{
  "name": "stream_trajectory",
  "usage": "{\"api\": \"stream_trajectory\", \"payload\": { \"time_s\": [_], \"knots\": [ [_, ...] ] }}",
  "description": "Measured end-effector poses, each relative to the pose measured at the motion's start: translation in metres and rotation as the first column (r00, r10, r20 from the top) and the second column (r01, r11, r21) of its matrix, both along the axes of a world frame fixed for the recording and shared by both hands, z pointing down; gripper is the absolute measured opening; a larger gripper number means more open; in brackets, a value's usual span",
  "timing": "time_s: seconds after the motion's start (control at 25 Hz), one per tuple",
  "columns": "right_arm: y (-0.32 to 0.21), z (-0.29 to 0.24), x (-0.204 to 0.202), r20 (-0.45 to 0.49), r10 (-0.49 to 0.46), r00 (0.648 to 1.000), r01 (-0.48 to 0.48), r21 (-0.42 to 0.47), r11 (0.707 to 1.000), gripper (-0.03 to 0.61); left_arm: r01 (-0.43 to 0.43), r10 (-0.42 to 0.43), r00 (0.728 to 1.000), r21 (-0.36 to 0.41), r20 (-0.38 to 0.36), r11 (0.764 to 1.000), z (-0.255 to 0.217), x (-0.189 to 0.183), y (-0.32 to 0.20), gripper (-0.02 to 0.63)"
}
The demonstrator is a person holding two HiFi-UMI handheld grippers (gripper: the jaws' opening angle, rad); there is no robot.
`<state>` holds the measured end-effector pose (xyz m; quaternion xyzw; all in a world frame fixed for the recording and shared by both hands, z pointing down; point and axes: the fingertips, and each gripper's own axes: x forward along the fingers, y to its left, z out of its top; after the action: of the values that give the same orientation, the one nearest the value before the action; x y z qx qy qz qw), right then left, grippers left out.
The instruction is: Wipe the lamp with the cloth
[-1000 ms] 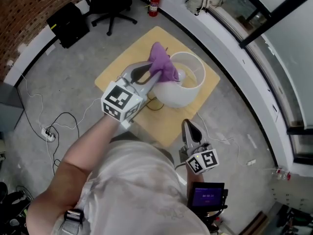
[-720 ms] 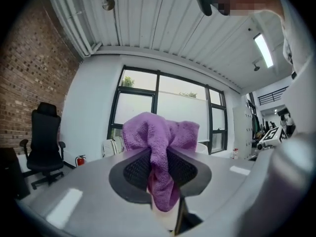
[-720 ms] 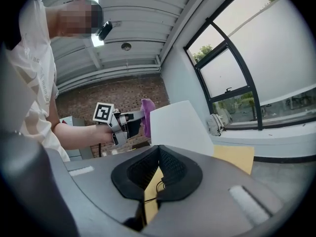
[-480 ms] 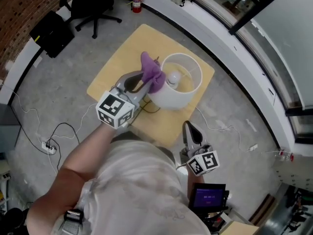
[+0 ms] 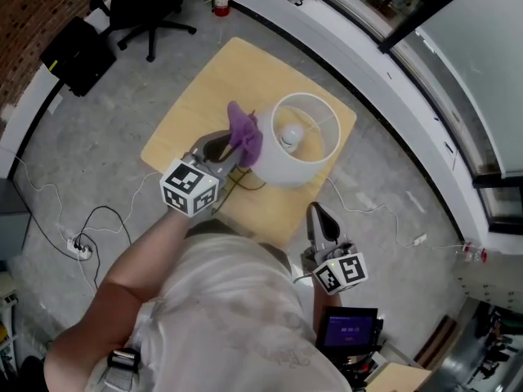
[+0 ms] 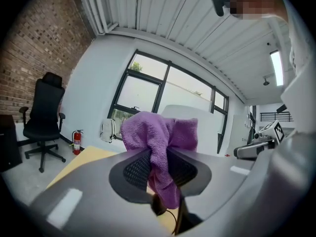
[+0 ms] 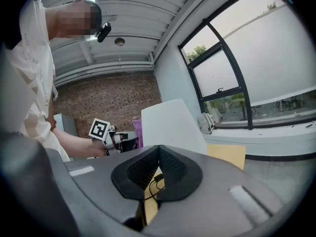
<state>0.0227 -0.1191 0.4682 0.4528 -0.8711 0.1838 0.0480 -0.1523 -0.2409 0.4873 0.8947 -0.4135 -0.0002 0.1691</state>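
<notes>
And here's the cloth [image 5: 244, 133], a purple terry piece, bunched and fluffy, sitting just left of the lamp [image 5: 306, 158] and right up against the outer wall of its shade, apparently touching. The lamp itself is a white drum shade, open at the top, with a round white bulb [image 5: 290, 135] showing down inside; it stands on the right half of a pale wooden table [image 5: 196, 96], a thin dark cable trailing from its near side. Left of the lamp, the left gripper [image 5: 234, 149] has its jaws clamped on the cloth, a tuft billowing above the tips and a tail hanging down between the pads. The bare left forearm stretches out from the person's body toward the lamp, with the gripper roughly level and aimed at the shade's side. Over on the near right of the lamp, well apart from it, the right gripper [image 5: 315, 212] hangs close to the person's body, short of the table's near edge, nose pointed at the lamp, jaw tips together with nothing in them. The count: one cloth, one lamp, one bulb, one table, two grippers.
</notes>
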Motion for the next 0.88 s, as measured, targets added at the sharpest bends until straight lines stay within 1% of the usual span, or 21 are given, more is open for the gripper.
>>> {"api": "stream_trajectory", "payload": {
  "time_s": [0.16,0.32,0.4,0.48,0.52,0.6,0.76,0.8,0.88],
  "knots": [
    [-0.004,0.000,-0.004,-0.002,0.006,1.000,-0.006,0.000,1.000,0.014,-0.003,0.005,0.999,-0.032,0.035,0.999,0.019,-0.004,-0.003,0.086],
    [-0.008,-0.003,-0.007,-0.002,0.016,1.000,-0.016,0.011,1.000,0.015,-0.010,0.017,0.997,-0.093,0.074,0.996,0.041,-0.007,-0.011,0.087],
    [-0.009,-0.004,-0.008,-0.001,0.023,1.000,-0.023,0.016,1.000,0.015,-0.016,0.026,0.995,-0.098,0.101,0.995,0.044,-0.010,-0.019,0.087],
    [-0.011,-0.006,-0.007,0.000,0.031,1.000,-0.031,0.021,0.999,0.014,-0.016,0.025,0.994,-0.080,0.110,0.997,0.035,-0.014,-0.030,0.087],
    [-0.012,-0.007,-0.007,0.000,0.035,0.999,-0.035,0.023,0.999,0.014,-0.020,0.026,0.995,-0.064,0.100,0.998,0.026,-0.015,-0.035,0.087],
    [-0.014,-0.009,-0.007,0.001,0.043,0.999,-0.043,0.028,0.999,0.015,-0.046,0.048,0.997,-0.024,0.055,0.999,0.001,-0.015,-0.045,0.087],
    [-0.012,-0.011,-0.008,0.000,0.062,0.998,-0.062,0.031,0.998,0.015,-0.133,0.136,0.990,0.065,-0.045,0.989,-0.060,-0.006,-0.054,0.087],
    [-0.011,-0.010,-0.009,0.000,0.067,0.998,-0.067,0.031,0.997,0.015,-0.153,0.158,0.986,0.083,-0.057,0.985,-0.072,-0.003,-0.055,0.087],
    [-0.010,-0.010,-0.010,-0.001,0.077,0.997,-0.077,0.031,0.997,0.014,-0.196,0.203,0.978,0.110,-0.056,0.974,-0.090,0.004,-0.057,0.087]
  ]
}}
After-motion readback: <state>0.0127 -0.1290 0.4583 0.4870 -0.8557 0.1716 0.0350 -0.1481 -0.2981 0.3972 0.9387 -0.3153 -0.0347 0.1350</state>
